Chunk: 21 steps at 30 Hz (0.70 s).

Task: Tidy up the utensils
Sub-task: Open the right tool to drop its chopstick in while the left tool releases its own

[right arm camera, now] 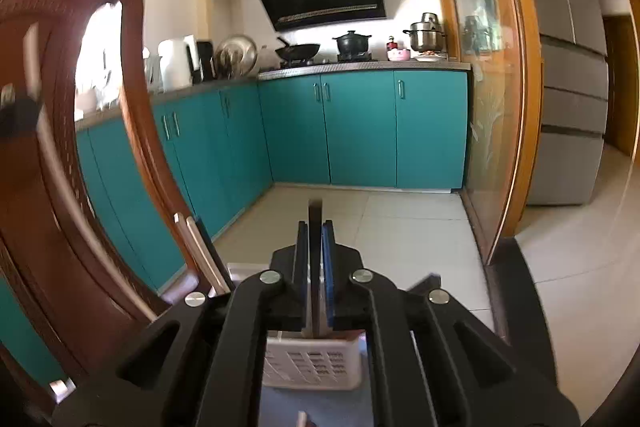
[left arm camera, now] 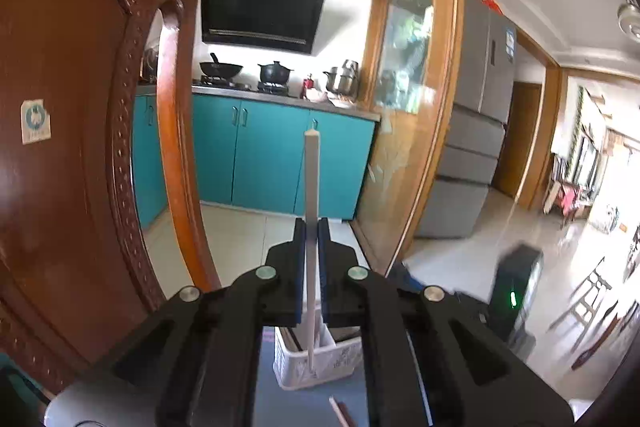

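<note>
My left gripper (left arm camera: 311,227) is shut on a white chopstick (left arm camera: 311,183) that stands upright; its lower end reaches down to the white slotted utensil basket (left arm camera: 320,363) below. My right gripper (right arm camera: 315,229) is shut on a dark chopstick (right arm camera: 315,215), also upright, above the same white basket (right arm camera: 312,363). Several chopsticks, white and dark (right arm camera: 200,251), lean out of the basket to the left in the right wrist view. Two loose chopstick ends (left arm camera: 340,409) lie on the blue-grey table surface in front of the basket.
A carved brown wooden chair back (left arm camera: 80,147) stands close on the left; it also shows in the right wrist view (right arm camera: 60,207). Teal kitchen cabinets (right arm camera: 360,131), a stove with pots and a grey fridge (left arm camera: 476,131) lie beyond. The dark table edge (right arm camera: 516,287) runs at right.
</note>
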Each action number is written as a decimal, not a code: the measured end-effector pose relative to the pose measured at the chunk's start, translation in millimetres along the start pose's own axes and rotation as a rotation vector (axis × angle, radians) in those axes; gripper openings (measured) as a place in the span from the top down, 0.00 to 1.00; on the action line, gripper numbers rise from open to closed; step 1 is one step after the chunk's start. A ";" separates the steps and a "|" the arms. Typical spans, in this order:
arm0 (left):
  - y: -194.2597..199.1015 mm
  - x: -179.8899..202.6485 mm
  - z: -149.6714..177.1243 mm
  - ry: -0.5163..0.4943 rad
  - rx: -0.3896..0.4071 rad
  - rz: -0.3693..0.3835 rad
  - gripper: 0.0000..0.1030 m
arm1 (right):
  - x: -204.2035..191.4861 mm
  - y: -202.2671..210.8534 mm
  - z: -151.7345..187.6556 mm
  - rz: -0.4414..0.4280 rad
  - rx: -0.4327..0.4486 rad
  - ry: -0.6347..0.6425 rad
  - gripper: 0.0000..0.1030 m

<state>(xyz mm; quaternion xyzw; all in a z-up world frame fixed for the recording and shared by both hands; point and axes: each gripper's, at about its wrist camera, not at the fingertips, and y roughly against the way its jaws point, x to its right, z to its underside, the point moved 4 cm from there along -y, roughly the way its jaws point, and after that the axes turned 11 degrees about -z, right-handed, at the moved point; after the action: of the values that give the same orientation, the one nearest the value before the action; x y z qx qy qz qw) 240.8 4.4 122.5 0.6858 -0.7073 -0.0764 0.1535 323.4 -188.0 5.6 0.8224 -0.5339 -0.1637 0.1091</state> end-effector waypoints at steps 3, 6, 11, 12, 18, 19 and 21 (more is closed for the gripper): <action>-5.7 -2.9 -2.7 0.022 0.010 -0.016 0.93 | 0.4 17.3 -1.0 0.008 0.022 0.033 0.52; -14.3 -3.1 -3.6 0.032 0.018 -0.034 0.93 | 4.5 55.1 -5.6 -0.012 0.107 0.015 0.47; -37.6 0.0 2.2 0.057 0.030 -0.097 0.93 | 7.8 101.3 21.6 -0.100 0.068 -0.042 0.47; -46.2 1.7 6.8 0.055 0.019 -0.105 0.93 | 7.8 103.9 33.7 -0.106 0.031 -0.048 0.47; -82.7 13.9 55.3 0.003 -0.095 -0.109 0.93 | 11.4 75.9 106.4 -0.069 -0.211 -0.079 0.47; -86.2 15.6 63.8 -0.009 -0.116 -0.111 0.93 | 12.5 63.8 123.7 -0.064 -0.283 -0.103 0.47; -89.6 16.5 75.5 -0.019 -0.145 -0.108 0.93 | 10.9 45.4 145.1 -0.056 -0.372 -0.121 0.47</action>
<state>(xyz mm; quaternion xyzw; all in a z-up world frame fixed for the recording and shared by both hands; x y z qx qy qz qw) 301.2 -24.0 24.8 0.7094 -0.6633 -0.1421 0.1914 233.3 -217.1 -113.9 0.7912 -0.4770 -0.3117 0.2223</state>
